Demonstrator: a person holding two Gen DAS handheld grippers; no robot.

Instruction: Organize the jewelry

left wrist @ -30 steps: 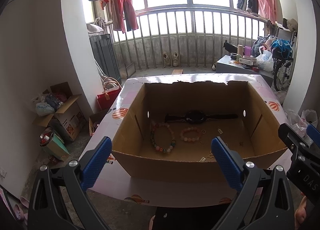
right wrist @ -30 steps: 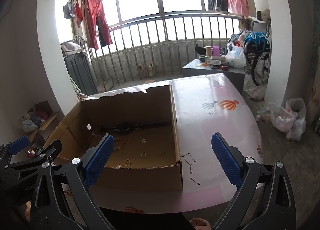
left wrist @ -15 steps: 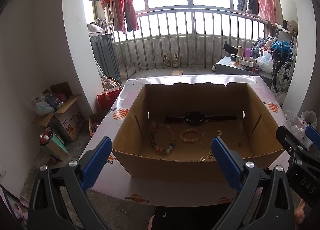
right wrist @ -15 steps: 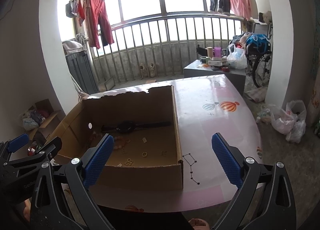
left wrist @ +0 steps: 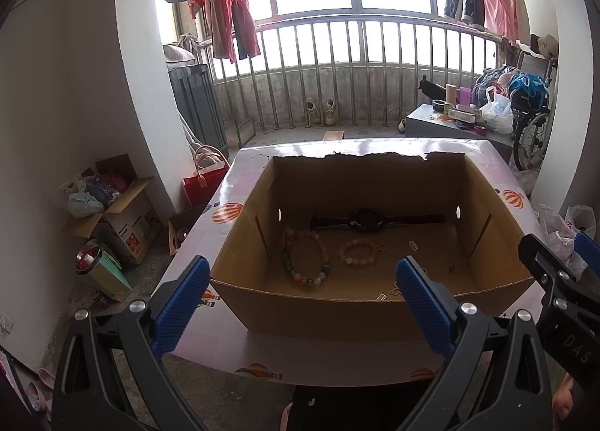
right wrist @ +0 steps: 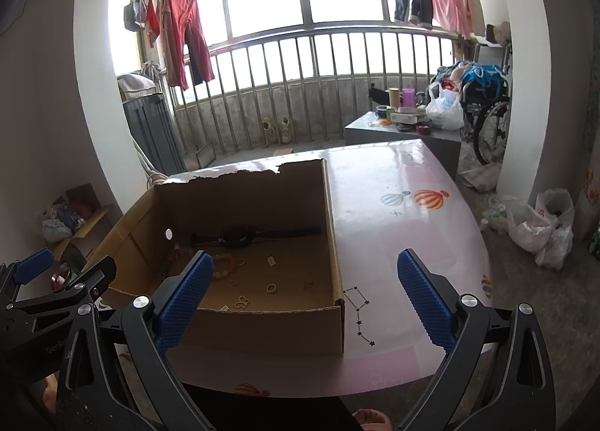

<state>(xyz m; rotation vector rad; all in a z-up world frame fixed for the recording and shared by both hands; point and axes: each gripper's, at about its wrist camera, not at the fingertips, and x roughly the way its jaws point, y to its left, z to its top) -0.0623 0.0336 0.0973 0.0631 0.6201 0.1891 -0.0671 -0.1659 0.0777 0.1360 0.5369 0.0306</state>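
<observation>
Red garment hangs by railing; shoes, perhaps sneakers, below; wheelchair right.

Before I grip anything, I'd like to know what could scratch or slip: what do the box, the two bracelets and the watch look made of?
Box: brown corrugated cardboard, matte, torn back edge. Larger bracelet: glossy round beads, mixed green and pink, perhaps stone or glass. Smaller bracelet: pale pink beads, similar. Watch: black, with a matte strap, likely rubber or leather.
</observation>
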